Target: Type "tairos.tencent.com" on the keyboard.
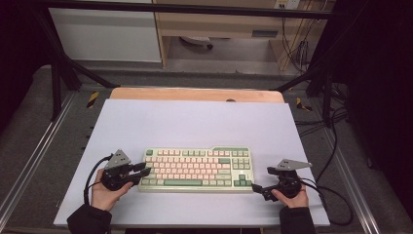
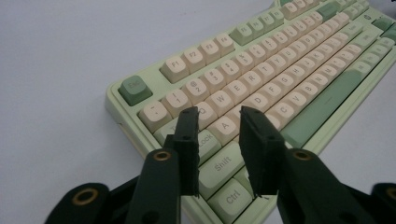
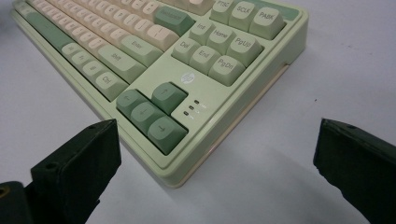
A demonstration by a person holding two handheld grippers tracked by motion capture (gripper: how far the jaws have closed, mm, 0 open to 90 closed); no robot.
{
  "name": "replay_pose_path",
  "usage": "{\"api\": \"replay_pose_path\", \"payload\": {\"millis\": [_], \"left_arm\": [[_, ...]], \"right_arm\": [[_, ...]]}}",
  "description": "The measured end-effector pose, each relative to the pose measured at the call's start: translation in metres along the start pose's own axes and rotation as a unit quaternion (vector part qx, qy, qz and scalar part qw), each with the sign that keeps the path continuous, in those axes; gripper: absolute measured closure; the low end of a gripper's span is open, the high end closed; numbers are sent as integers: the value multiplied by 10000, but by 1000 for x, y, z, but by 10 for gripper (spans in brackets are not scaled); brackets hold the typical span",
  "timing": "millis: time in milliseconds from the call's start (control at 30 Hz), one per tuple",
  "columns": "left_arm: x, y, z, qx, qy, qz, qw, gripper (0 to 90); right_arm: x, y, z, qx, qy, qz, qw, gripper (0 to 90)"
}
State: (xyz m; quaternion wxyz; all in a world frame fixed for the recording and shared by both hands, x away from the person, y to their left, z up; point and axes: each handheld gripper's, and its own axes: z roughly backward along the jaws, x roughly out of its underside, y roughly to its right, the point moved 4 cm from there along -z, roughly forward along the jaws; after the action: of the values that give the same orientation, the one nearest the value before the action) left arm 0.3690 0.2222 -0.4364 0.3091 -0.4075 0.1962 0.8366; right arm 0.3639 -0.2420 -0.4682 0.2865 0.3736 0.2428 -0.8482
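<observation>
Here, HP logo on keyboard (image 3: 187, 78); keys PgUp, PgDn, Shift, Ctrl.

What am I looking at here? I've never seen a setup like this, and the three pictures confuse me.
A person sits at a table covered in pale lilac and holds a hand-operated two-jaw gripper in each hand. The high view looks down from above: the left gripper is at the left end of a green and cream keyboard, the right gripper at its right end. The other two pictures come from cameras riding on the grippers, looking along their black jaws. The left gripper view shows its jaws narrowed above the keyboard's left keys, with nothing gripped between them. The right gripper view shows wide-open jaws facing the keyboard's arrow-key corner. Nothing is held.
</observation>
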Motion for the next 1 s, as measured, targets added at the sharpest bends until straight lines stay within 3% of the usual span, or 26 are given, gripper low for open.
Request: {"api": "replay_pose_path", "payload": {"millis": [467, 1000], "left_arm": [[-20, 13, -21, 82, -67, 34, 9999, 866], [-38, 34, -50, 164, -142, -29, 9998, 899]], "right_arm": [[0, 0, 0, -10, -13, -9, 10000, 13], [0, -1, 0, -13, -33, -10, 10000, 13]]}}
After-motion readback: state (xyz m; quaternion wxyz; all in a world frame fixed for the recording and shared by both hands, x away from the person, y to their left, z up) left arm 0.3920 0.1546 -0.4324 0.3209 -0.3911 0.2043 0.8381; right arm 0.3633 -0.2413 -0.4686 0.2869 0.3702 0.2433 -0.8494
